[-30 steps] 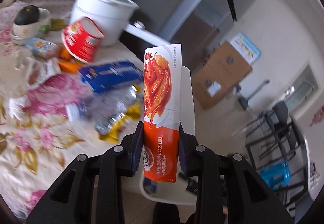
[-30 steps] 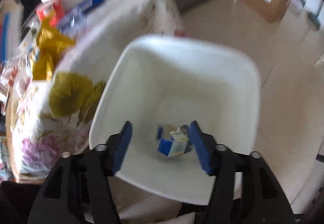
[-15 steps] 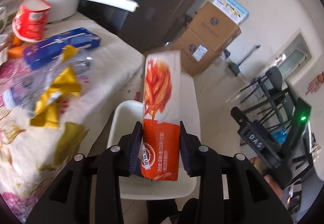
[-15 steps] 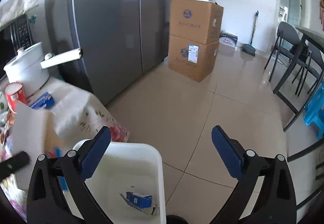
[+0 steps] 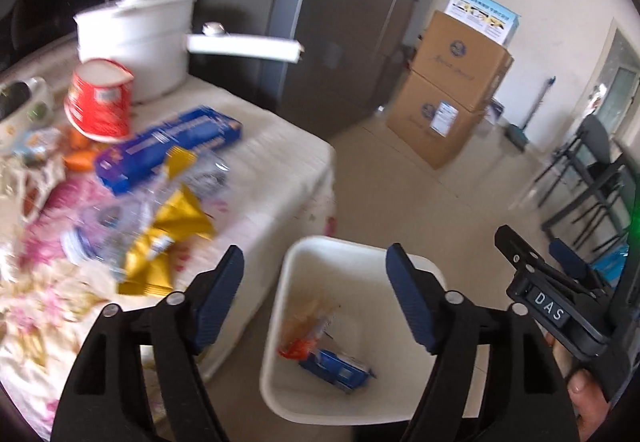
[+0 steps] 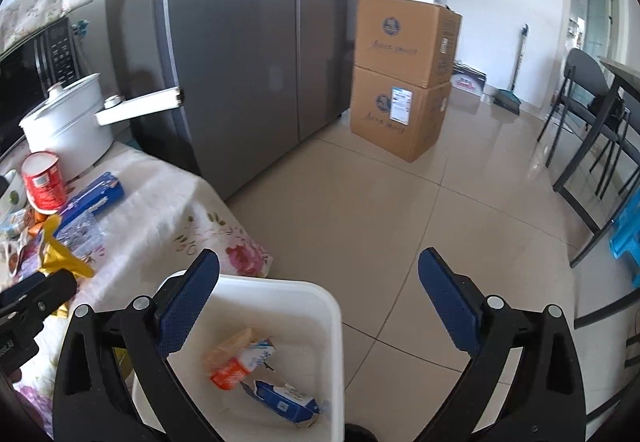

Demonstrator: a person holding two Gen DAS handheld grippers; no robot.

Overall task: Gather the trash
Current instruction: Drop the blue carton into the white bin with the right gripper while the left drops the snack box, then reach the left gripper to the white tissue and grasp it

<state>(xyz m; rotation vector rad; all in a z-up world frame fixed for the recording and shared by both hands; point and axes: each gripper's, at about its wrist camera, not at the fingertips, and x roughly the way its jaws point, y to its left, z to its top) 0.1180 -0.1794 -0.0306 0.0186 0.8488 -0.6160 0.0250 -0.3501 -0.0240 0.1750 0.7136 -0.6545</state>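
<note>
Over white bin (image 5: 280, 326) beside table (image 5: 276, 162) | left tool (image 5: 316, 302) jaws just spread, nothing btwn, orange snack box (image 6: 230, 362) dropped inside w/ blue carton (image 6: 286, 404) | right tool (image 6: 318, 300) wide, empty | remaining: yellow wrapper (image 5: 164, 238), blue box (image 5: 168, 148), red cup (image 5: 100, 106) on table, bin set near edge for short drops

We were in a home kitchen and dining room. A tall grey refrigerator (image 6: 248, 54) stood at the far left, with a black microwave (image 6: 36, 70) under a floral cover left of it. Nearer, a desk (image 6: 160, 210) with a flowered cloth carried a white lidded pot (image 6: 68, 122), a red paper cup (image 6: 42, 182) and snack wrappers. A white bin (image 6: 304, 306) sat on the beige tiled floor (image 6: 400, 210) just beside it. Stacked cardboard boxes (image 6: 404, 74) stood against the far wall, and dark dining chairs (image 6: 580, 110) stood at a table on the right.
</note>
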